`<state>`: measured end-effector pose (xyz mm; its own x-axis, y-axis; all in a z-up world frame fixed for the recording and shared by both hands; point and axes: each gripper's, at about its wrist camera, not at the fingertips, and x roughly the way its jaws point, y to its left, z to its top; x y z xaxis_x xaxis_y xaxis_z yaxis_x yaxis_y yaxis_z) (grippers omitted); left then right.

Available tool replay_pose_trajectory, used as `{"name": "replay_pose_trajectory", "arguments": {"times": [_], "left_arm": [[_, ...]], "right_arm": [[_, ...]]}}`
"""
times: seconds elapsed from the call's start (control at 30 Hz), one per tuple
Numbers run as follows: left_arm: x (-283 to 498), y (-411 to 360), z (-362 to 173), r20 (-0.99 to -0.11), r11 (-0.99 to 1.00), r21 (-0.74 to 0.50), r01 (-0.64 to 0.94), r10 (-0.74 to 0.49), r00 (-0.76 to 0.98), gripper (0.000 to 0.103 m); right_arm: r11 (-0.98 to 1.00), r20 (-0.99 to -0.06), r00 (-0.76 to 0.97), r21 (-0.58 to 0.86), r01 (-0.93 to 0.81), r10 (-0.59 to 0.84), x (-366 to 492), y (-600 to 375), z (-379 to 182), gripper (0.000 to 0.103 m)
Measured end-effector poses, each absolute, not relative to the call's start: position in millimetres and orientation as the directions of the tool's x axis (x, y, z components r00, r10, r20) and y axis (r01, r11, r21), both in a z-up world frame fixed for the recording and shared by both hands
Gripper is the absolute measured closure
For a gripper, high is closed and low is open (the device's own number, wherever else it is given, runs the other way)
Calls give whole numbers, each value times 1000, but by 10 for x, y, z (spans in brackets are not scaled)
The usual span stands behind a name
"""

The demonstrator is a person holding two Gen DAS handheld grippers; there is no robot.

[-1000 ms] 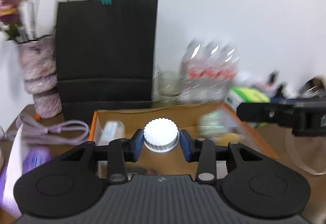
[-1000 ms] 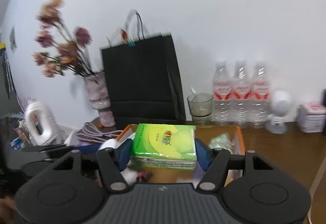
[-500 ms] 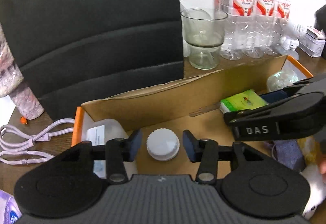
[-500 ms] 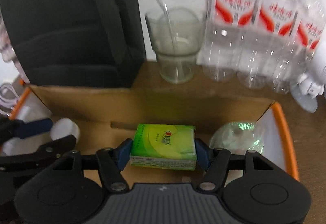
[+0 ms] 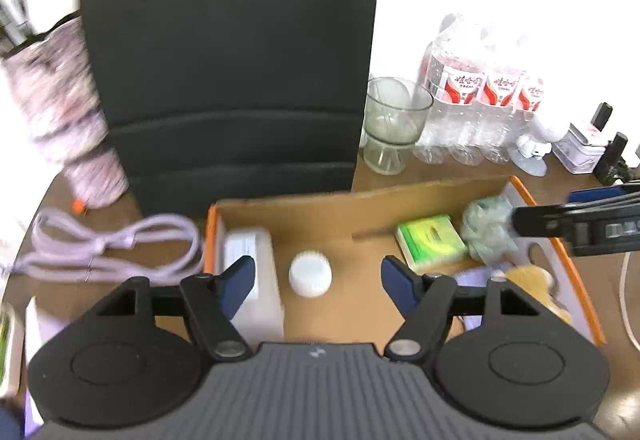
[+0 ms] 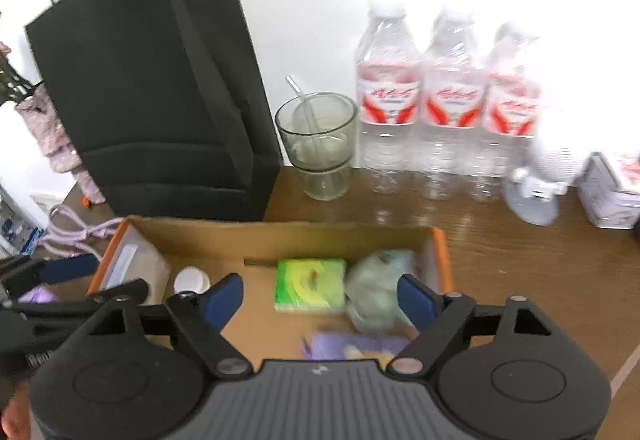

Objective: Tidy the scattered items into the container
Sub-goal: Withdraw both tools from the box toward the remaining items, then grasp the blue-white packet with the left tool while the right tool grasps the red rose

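Two tools, jaws opening on nothing, hang over the cardboard box [image 5: 304, 213]: white cap [image 5: 310, 273] below the left tool [image 5: 316, 278], green tissue pack [image 6: 310, 284] below the right tool [image 6: 320, 300].

Vase [image 5: 76, 127] smeared by motion blur, top cut off at frame edge. Purple item [image 6: 352, 348] in box [image 6: 280, 236] half hidden behind right tool [image 6: 320, 298] (blurred, can't identify). Crumpled wrapper [image 6: 380, 288] also blurred.

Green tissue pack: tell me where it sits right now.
The green tissue pack lies flat on the cardboard box floor, right of centre, against the crumpled plastic bag on its right; the white cap sits well left.
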<state>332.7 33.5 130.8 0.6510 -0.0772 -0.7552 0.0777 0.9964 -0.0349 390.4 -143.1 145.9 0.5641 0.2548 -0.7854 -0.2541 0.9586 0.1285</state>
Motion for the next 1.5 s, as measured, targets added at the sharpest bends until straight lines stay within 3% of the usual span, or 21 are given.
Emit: {"name": "replay_pose_trajectory", "arguments": {"times": [0.13,0.23,0.27,0.33,0.4,0.5,0.57,0.67,0.8,0.93,1.07,1.13,1.37,1.5], "left_arm": [[2869,361,1435,-712,998,-10,58,-48,701,25],[2438,343,1551,-596,999,38,37,-7,803,17],[2258,342,1554,-536,998,50,29,2,844,14],[1896,362,1469,-437,999,41,16,4,900,3],[1622,399,1338,-411,999,-4,35,-33,911,3],[1323,413,1253,-342,1000,-20,11,-18,940,3],[1196,424,1269,-309,1000,-27,11,-18,951,2],[1159,403,1292,-363,999,-27,21,-29,931,1],[822,385,1273,-350,1000,13,-15,19,937,0],[265,430,1002,-405,996,-94,13,-50,913,0],[-348,349,653,-403,993,-110,47,-87,911,0],[-486,334,486,-460,988,-130,77,-129,878,0],[-456,397,351,-506,990,-135,39,-103,856,0],[-278,527,408,-512,991,-134,3,-72,856,0]], "right_arm": [[961,-774,585,108,-254,242,3480,-1689,1676,15],[959,-751,606,136,-247,263,3166,-1832,1682,15],[957,-715,641,157,-242,280,3005,-1872,1681,15],[946,-554,767,203,-252,323,2572,-1966,1658,15],[934,-388,851,202,-295,353,2142,-2024,1516,9],[930,-310,877,165,-329,366,1795,-2019,1302,5],[937,-314,884,137,-320,348,1705,-1990,1238,5],[940,-328,881,127,-315,340,1624,-1948,1225,5],[953,-376,876,108,-283,302,1445,-1886,1282,5],[944,-385,862,148,-297,331,874,-1963,1249,4],[920,-401,829,203,-335,390,179,-2070,947,4],[915,-436,807,249,-317,399,-127,-2090,760,4],[920,-455,799,179,-349,392,-475,-2064,558,4],[918,-490,776,188,-350,396,-250,-2063,528,14]]}}
